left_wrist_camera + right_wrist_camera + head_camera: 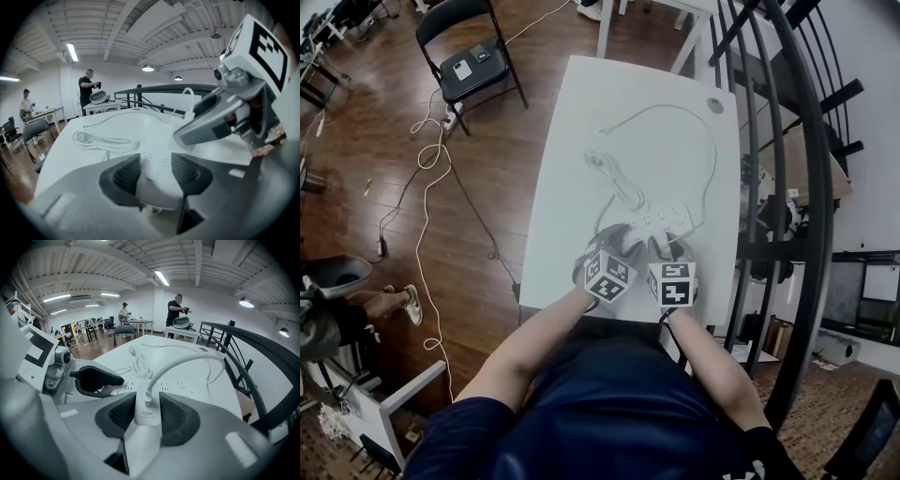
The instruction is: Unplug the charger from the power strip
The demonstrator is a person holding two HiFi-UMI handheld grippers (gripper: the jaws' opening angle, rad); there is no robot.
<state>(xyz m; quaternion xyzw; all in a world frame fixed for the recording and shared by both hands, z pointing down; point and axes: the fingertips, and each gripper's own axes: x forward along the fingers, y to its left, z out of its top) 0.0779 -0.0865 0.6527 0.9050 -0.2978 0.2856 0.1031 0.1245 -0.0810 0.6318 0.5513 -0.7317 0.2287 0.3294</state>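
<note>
"Where's the charger (146,417)?"
"At the table's (581,141) near edge, plugged into the power strip (664,219). The right hand-held gripper (147,399) is clamped on its sides."
"And the left hand-held gripper (154,161)?"
"It's pinning the strip's near end. I'd pull along the charger's length, up off the strip."

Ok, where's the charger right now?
Centre of the right gripper view: the charger sits gripped between the pads of the right hand-held gripper, with the power strip just beyond it on the table.
</note>
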